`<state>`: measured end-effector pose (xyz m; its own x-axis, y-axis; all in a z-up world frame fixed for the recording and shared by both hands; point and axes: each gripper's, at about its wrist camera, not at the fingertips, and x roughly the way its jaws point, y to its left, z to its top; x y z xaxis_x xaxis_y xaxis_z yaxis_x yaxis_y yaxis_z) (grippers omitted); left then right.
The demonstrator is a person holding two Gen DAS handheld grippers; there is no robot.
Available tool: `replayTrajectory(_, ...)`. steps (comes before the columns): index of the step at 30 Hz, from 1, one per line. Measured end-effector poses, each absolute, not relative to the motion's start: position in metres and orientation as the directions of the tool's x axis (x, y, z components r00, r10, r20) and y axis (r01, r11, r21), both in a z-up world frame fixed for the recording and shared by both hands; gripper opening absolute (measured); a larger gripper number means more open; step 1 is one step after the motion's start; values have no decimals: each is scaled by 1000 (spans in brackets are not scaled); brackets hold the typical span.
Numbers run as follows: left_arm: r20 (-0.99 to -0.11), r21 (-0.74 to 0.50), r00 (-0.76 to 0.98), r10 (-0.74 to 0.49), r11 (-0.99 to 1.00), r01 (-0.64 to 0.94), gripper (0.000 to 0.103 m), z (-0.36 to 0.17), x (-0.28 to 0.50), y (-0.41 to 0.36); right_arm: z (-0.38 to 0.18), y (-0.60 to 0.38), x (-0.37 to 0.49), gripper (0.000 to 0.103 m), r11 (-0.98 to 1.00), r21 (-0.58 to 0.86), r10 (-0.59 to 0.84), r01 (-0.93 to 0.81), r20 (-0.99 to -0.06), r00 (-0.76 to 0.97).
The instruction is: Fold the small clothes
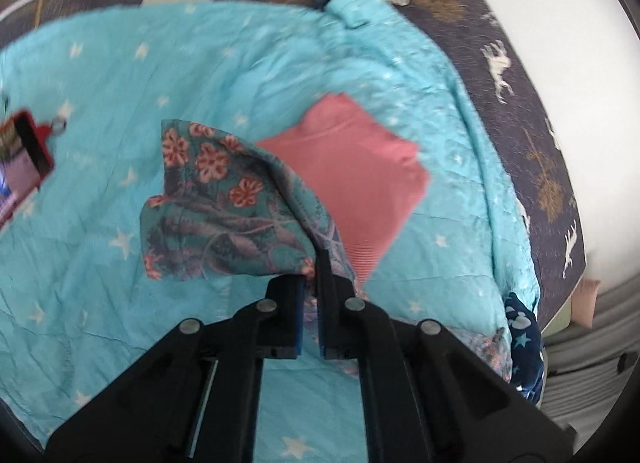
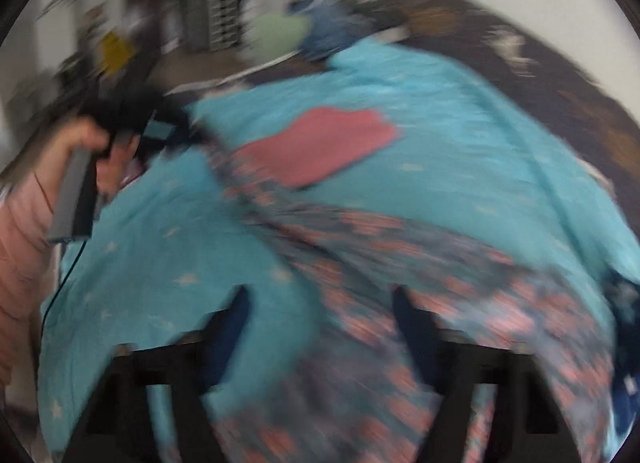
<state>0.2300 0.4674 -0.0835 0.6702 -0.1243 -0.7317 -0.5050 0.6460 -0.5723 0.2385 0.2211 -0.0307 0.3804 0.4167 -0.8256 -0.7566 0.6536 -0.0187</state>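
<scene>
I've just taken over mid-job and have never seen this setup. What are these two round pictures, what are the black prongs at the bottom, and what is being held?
Each round picture comes from a fisheye camera on a hand-held two-finger tool, looking along its fingers. The black prongs are those fingers. In the left wrist view, the left tool is shut on a teal floral patterned cloth, lifting one corner. In the blurry right wrist view, the right tool is open above that same cloth, gripping nothing. There you also see the person's left hand. Underneath lies a turquoise star-print quilt, with a folded pink garment resting on it.
</scene>
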Motion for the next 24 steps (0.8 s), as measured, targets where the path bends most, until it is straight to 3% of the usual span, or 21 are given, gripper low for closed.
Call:
replayTrajectory(1, -724, -569, 679, -125, 665, -484, 6, -72, 233, 462, -37, 230, 243, 28, 658, 22, 425, -753, -836, 347)
replayTrajectory(4, -706, -532, 695, -134, 748, -396, 6, -38, 247, 429, -38, 222, 252, 28, 692, 170, 499, -701, -815, 295)
replayTrajectory(9, -665, -469, 706, -245, 872, -140, 6, 11, 281, 321, -12, 156, 253, 29, 781, 131, 467, -611, -772, 432)
replayTrajectory(15, -664, -409, 586, -464, 882, 235, 7, 28, 302, 134, 7, -15, 274, 31, 944, 236, 326, -228, -761, 561)
replayTrajectory(16, -673, -395, 561, -482, 876, 278, 11, 25, 301, 107, 7, -33, 276, 31, 951, 250, 310, -183, -764, 566)
replayTrajectory(18, -710, -379, 477, -518, 852, 361, 47, 10, 294, 56, 3, -82, 273, 31, 957, 282, 266, -62, -777, 571)
replayTrajectory(19, -717, -387, 443, -539, 835, 390, 58, 5, 288, 41, 1, -102, 272, 31, 957, 289, 247, -17, -786, 567)
replayTrajectory(21, -719, -392, 404, -565, 810, 436, 58, -1, 279, 24, -9, -134, 262, 31, 954, 297, 229, 35, -802, 551)
replayTrajectory(24, -714, -367, 428, -554, 817, 444, 59, 2, 265, 34, -20, -155, 253, 43, 945, 323, 248, 50, -807, 536)
